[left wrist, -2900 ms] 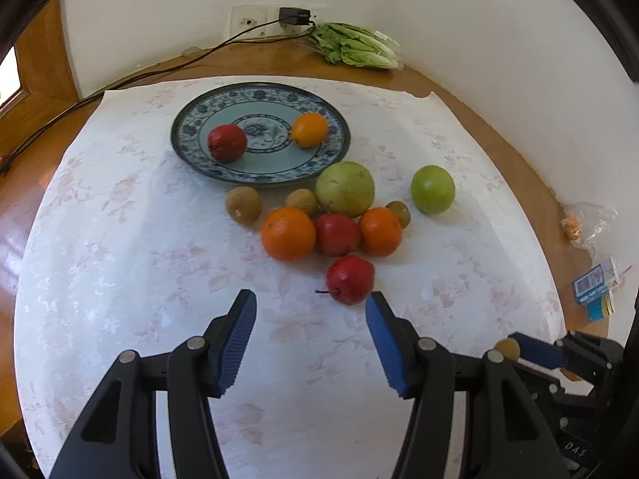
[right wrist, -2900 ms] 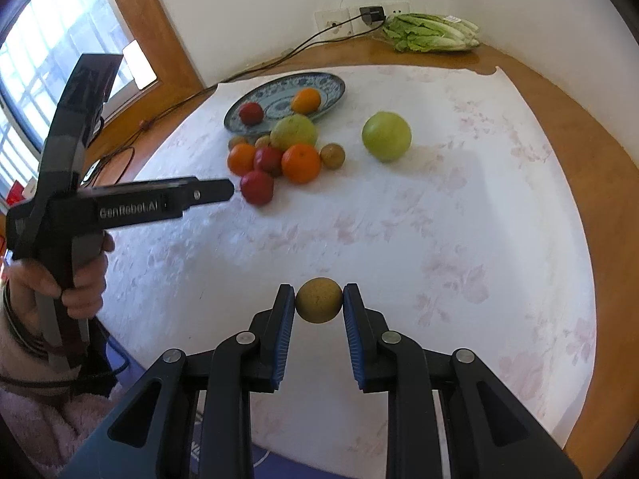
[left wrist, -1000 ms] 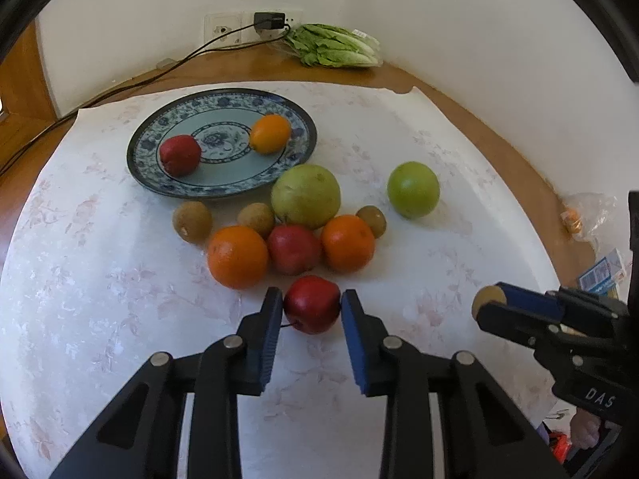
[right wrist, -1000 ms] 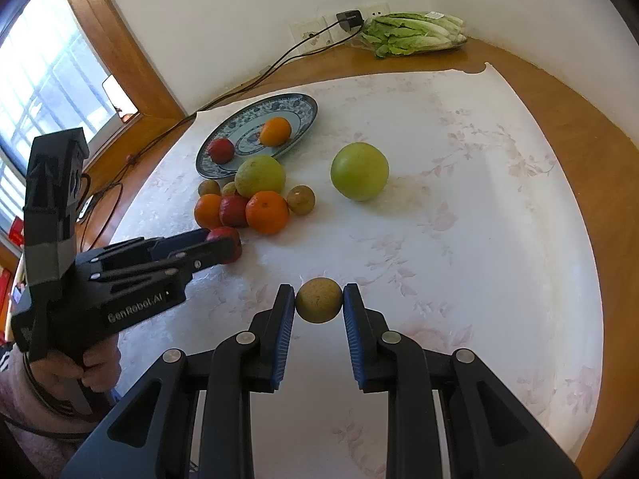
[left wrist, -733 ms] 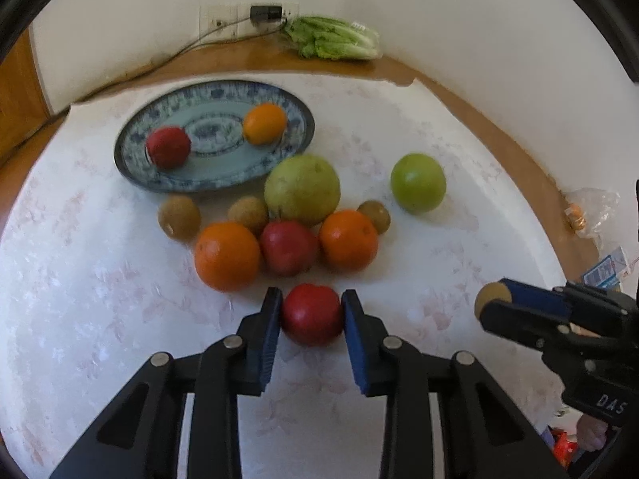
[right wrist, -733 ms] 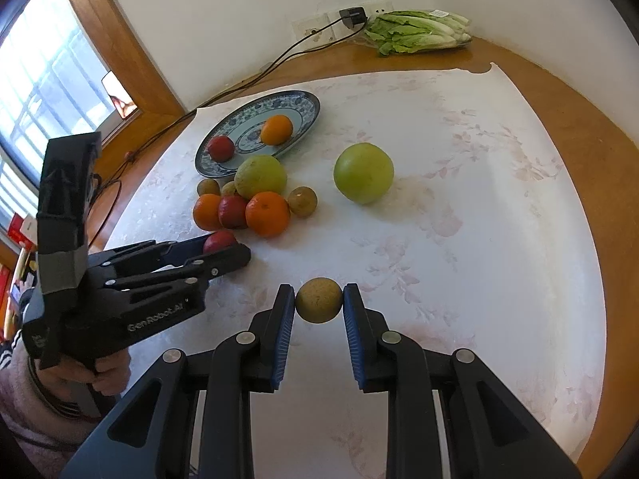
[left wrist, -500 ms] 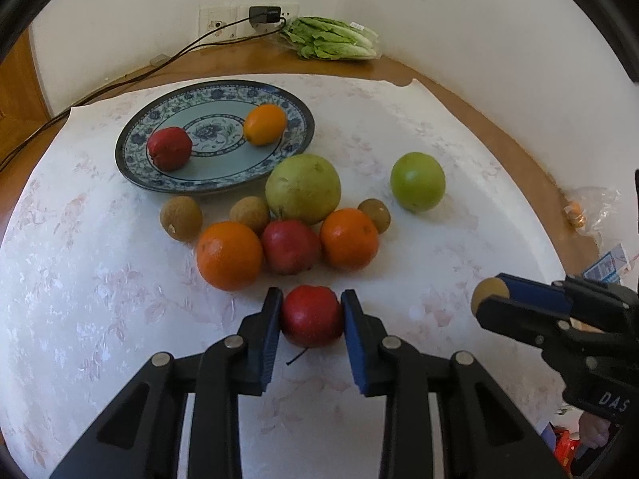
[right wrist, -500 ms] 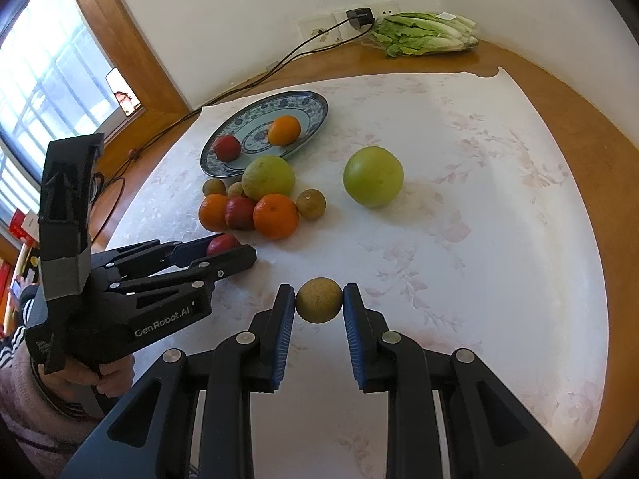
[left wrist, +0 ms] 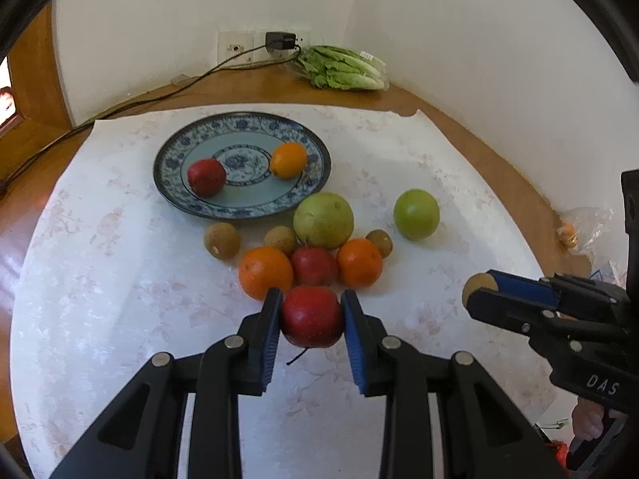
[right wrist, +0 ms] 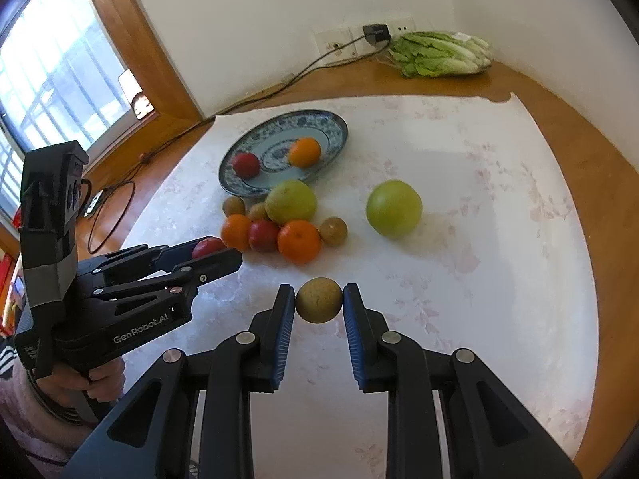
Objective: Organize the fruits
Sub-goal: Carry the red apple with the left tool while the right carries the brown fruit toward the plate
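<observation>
Bright daylight, both views. Source is the window (right wrist: 52, 80) at left of the right wrist view, blown out to near white. White tablecloth (left wrist: 120, 279) is glary, faint pattern washed out. Soft short shadows fall right of the fruit, clearest beside the green fruit (right wrist: 393, 208). Strong fisheye: table edge bows, black vignette at the corners. Centre sharp; lettuce (left wrist: 343, 68) and wall socket (left wrist: 255, 46) slightly soft. Plastic bag (left wrist: 587, 225) at far right catches glare.
</observation>
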Tool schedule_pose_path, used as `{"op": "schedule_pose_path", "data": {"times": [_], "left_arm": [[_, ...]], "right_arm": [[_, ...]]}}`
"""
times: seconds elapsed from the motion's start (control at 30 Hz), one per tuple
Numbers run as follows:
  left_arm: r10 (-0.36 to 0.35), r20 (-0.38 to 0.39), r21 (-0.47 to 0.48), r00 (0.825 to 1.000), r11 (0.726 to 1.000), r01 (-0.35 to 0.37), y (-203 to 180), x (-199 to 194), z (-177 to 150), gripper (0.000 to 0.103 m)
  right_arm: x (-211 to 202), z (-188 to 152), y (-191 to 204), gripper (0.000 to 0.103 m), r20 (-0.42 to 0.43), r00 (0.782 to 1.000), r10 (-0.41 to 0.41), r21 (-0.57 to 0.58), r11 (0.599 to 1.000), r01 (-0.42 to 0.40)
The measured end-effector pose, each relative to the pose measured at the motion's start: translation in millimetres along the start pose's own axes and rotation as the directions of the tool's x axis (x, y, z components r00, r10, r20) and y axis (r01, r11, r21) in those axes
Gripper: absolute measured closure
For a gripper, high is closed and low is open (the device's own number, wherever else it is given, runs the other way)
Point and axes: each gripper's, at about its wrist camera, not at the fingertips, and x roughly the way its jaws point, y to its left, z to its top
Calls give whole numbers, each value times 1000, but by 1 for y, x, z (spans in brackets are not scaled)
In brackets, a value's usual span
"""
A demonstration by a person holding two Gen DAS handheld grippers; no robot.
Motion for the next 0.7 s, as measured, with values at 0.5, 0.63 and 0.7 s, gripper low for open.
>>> {"op": "schedule_pose_path", "data": {"times": [0.5, 0.63, 0.7], "left_arm": [[7, 52, -11, 999, 1000, -7, 16, -33, 29, 72], [16, 67, -11, 998, 1000, -16, 23, -38, 37, 72], [24, 72, -8, 997, 1000, -23, 26, -38, 40, 72]], "right_arm": [[-17, 30, 28, 77, 43, 998, 36, -26, 999, -35], [-16, 40, 35, 77, 51, 998, 45, -22, 999, -44], [-14, 46, 37, 77, 55, 997, 46, -21, 999, -45]]}}
